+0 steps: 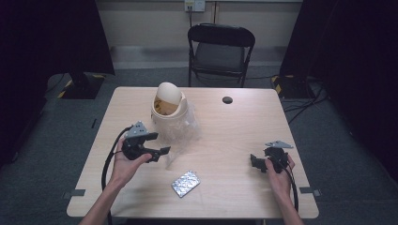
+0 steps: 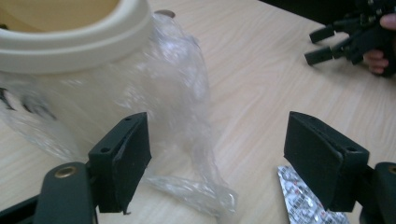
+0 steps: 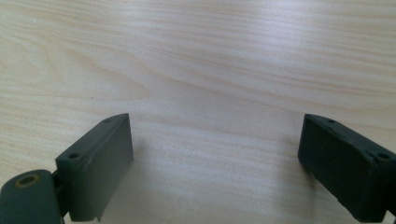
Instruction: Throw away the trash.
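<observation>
A person seated at a pale wooden desk (image 1: 225, 140) holds a claw in each hand. The left claw (image 1: 158, 151) hovers just above the desk beside a clear plastic bag (image 1: 185, 129), its jaws pointing toward the right side of the desk in the high view, and standing apart with nothing between the pads. In the left claw's own view the crumpled tail of the bag (image 2: 187, 140) lies just ahead of the gap, nearer the left-hand jaw, with the pads clear of it. The bag is wrapped round a small cream bin (image 1: 169, 110) that stands upright at the far middle of the desk, its rounded swing lid (image 1: 169, 93) tilted open on top; the loose film trails from the bin toward the person. A silver pill pack (image 1: 186, 183) lies flat near the front edge, its long axis slanting from near left to far right, just to the right of the left claw. The left hand (image 1: 123, 165) cups its claw from below, palm up, forearm coming in at a slant from the bottom edge. The right claw (image 1: 256, 161) rests low at the right of the desk, well apart from the bin, pointing left, its jaws wide and empty over bare wood; the right hand (image 1: 280, 174) grips it from behind. A black folding chair (image 1: 220, 51) stands beyond the desk.
</observation>
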The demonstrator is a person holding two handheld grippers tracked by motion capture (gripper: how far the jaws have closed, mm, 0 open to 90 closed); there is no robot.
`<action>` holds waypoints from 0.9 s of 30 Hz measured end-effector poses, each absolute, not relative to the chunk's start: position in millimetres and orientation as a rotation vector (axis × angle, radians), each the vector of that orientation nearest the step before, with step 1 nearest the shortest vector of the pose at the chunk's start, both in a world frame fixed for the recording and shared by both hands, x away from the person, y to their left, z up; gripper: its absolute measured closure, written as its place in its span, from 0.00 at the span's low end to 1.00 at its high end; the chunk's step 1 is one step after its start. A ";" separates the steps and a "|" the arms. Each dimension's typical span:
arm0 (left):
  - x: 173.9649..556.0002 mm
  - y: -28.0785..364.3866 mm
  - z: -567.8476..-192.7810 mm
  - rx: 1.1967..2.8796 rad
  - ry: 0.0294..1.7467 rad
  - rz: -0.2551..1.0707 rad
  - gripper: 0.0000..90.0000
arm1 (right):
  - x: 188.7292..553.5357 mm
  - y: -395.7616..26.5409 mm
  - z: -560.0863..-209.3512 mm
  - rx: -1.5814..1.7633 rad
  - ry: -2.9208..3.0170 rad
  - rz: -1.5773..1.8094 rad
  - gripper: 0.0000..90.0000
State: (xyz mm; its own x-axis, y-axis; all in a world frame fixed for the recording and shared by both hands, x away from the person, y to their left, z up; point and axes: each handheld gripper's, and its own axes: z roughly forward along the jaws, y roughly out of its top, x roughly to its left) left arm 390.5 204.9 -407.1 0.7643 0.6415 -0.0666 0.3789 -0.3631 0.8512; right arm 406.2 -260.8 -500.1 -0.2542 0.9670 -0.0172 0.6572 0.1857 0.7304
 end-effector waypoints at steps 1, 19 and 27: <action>387.7 203.5 -411.2 1.993 0.761 0.330 0.25 | 406.2 -260.9 -500.1 1.518 1.986 0.845 0.10; 350.8 172.5 -465.1 2.152 0.766 0.147 0.26 | 406.2 -260.9 -500.1 1.518 1.986 0.845 0.10; 341.6 147.3 -476.9 2.207 0.714 0.100 0.26 | 406.2 -260.9 -500.1 1.518 1.984 0.846 0.10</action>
State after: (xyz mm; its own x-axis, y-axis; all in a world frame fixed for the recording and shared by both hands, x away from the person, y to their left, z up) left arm 341.6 147.3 -476.9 0.8378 0.5232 -0.1558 0.4601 -0.5231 0.7174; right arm 406.2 -260.9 -500.1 -0.2546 0.9669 -0.0174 0.6571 0.1861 0.7304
